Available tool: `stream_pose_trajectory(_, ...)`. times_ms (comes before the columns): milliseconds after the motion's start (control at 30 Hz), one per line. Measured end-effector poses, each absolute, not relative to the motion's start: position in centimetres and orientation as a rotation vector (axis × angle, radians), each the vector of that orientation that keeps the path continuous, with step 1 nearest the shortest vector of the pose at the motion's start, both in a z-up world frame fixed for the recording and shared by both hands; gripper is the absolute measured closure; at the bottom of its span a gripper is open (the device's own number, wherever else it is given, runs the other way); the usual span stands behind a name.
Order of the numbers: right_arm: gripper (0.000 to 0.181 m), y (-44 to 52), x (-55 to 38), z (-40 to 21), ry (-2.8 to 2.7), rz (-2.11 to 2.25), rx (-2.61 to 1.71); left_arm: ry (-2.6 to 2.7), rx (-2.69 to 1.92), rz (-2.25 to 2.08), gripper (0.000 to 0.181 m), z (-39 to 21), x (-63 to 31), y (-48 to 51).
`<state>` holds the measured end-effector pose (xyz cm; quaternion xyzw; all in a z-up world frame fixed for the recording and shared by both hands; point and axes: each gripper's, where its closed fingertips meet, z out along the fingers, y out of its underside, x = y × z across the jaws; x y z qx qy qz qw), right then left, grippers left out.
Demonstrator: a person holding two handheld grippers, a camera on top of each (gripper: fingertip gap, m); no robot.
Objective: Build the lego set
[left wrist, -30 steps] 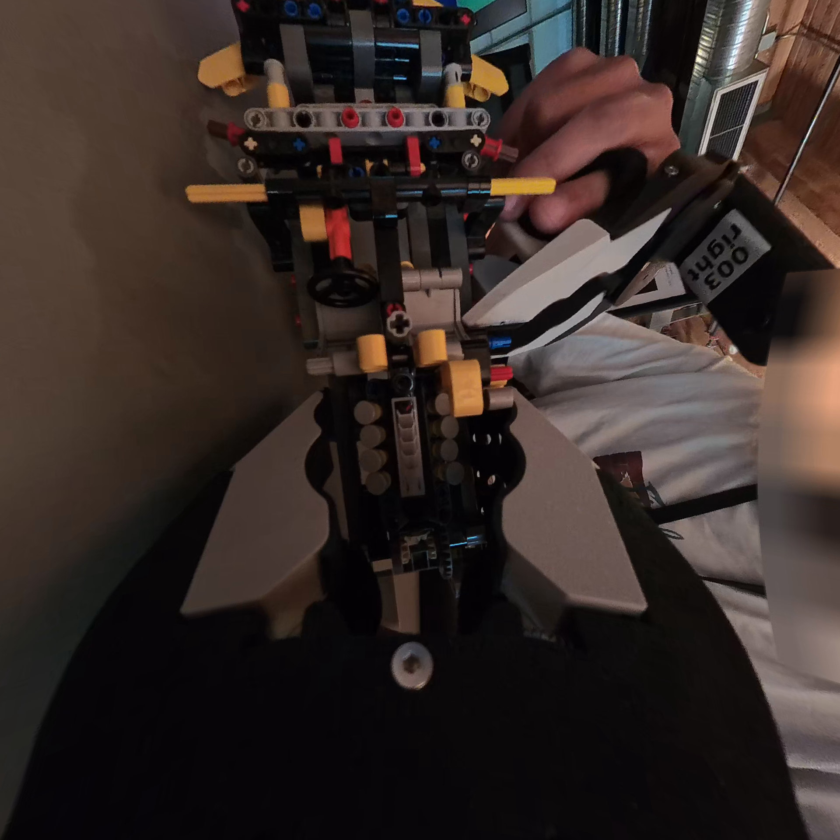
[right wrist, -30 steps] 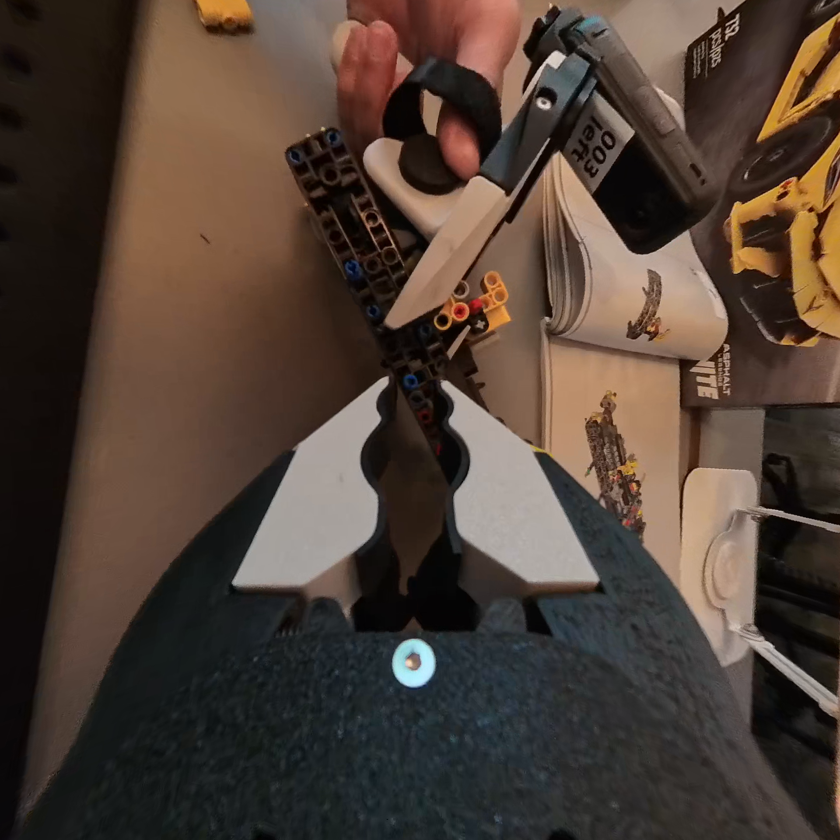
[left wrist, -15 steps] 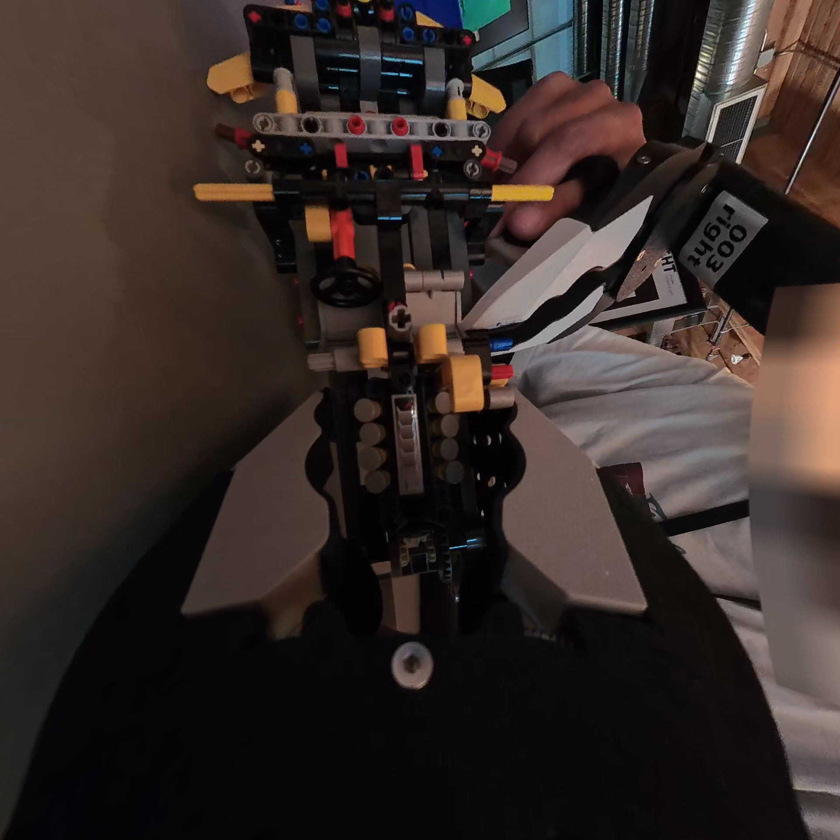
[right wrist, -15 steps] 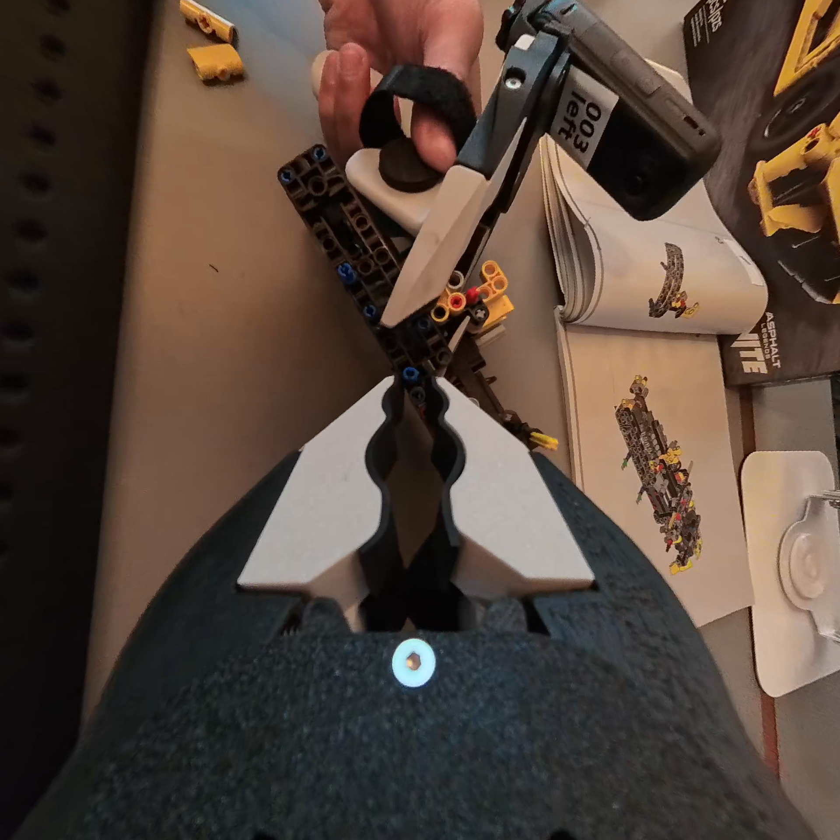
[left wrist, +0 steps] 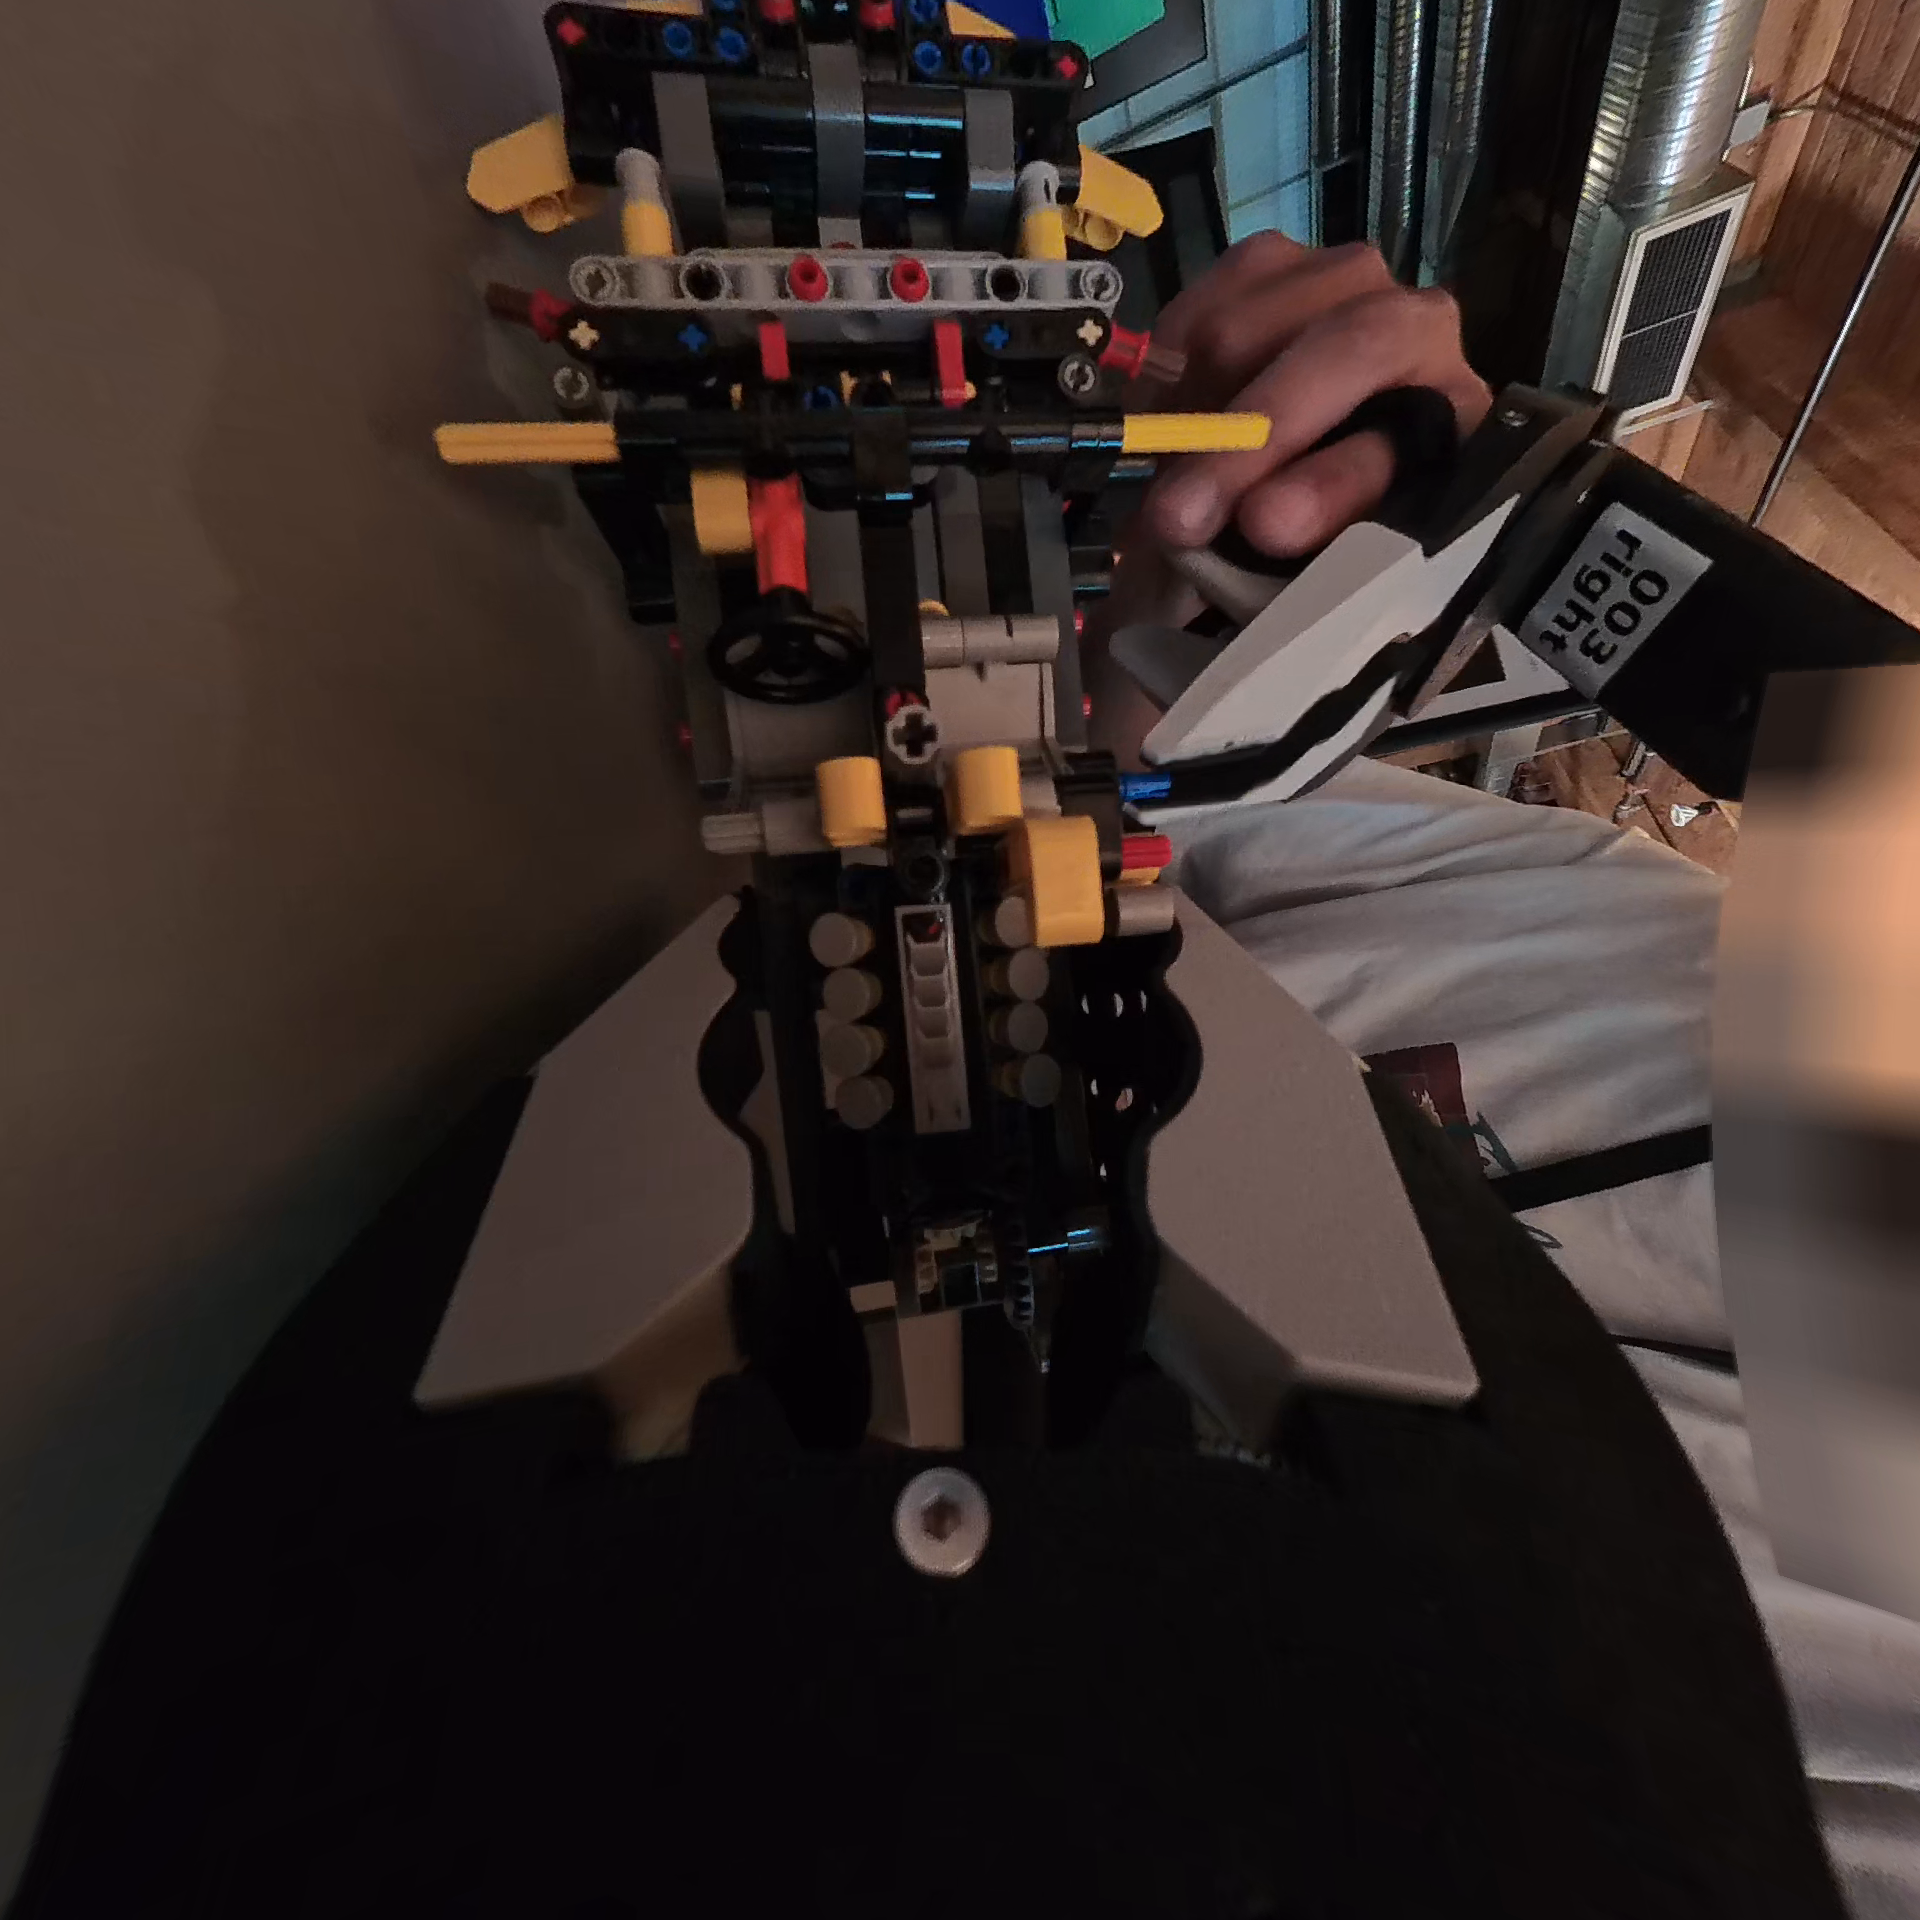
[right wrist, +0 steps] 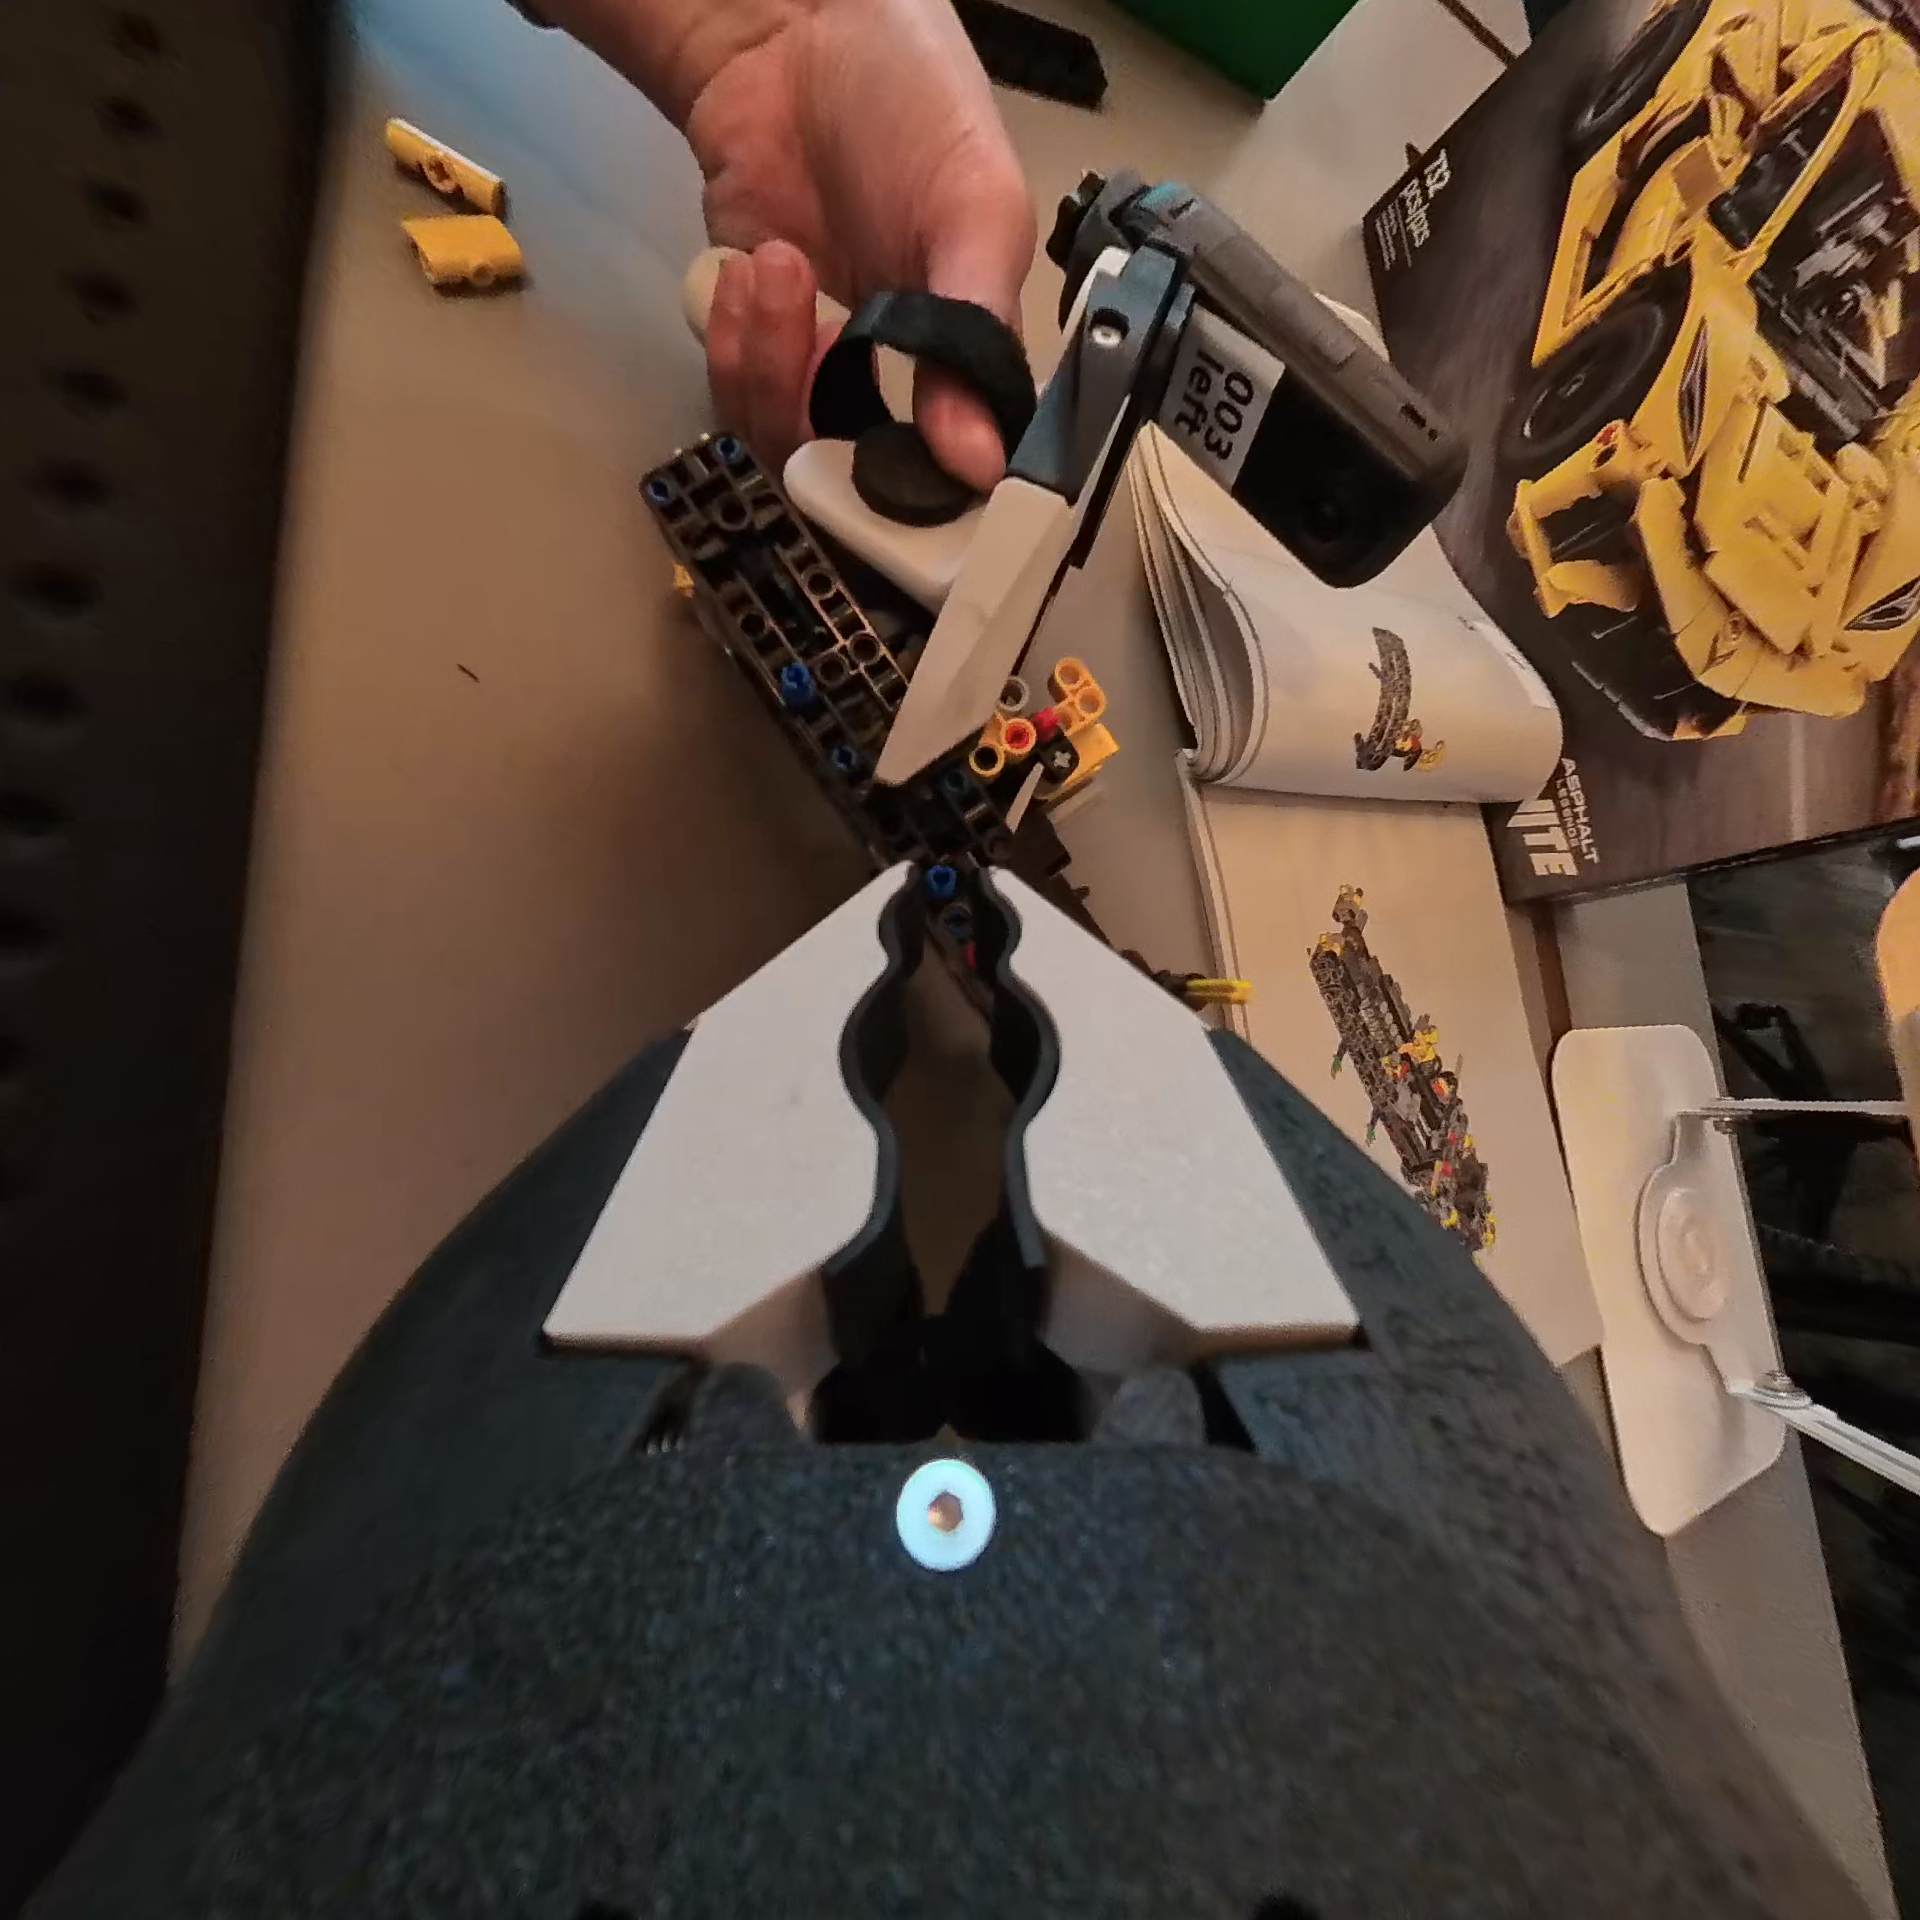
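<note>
The lego chassis [left wrist: 914, 644], black and grey with yellow axles and red and blue pins, stands upright between my left gripper's [left wrist: 956, 914] fingers, which are shut on its lower end. In the right wrist view the chassis [right wrist: 790, 623] slants above the tan table, with the left gripper [right wrist: 914, 748] clamped on it. My right gripper [right wrist: 945, 878] has its tips nearly closed around a blue pin [right wrist: 940, 881] on the chassis side. In the left wrist view the right gripper [left wrist: 1153, 774] meets that blue pin [left wrist: 1143, 787] from the right.
An open instruction booklet [right wrist: 1351, 707] lies right of the chassis, with the set's box [right wrist: 1714, 416] beyond it. Two loose yellow pieces [right wrist: 457, 218] lie at the far left of the table [right wrist: 468, 831]. A white pad [right wrist: 1662, 1247] sits at the right. A hand holds each gripper.
The right gripper has drawn back along the chassis, so less of it sits between its fingers and the blue pin is now at the tips. The left gripper still holds the chassis.
</note>
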<state>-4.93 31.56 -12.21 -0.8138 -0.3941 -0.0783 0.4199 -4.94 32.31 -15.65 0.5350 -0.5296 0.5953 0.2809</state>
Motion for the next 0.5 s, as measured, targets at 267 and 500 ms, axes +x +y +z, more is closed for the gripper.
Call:
stream_pose_trajectory(267, 0.177, 31.77, -4.98, -12.54, -0.982, -0.183, -2.005, -1.41, 1.451, 1.6, 0.106, -15.72, -4.79, 32.44)
stream_pose_trajectory(500, 0.176, 31.68, -4.99, -12.74, -0.968, -0.146, -1.984, -1.421, 1.449, 1.588, 0.103, -15.81, -4.79, 32.36)
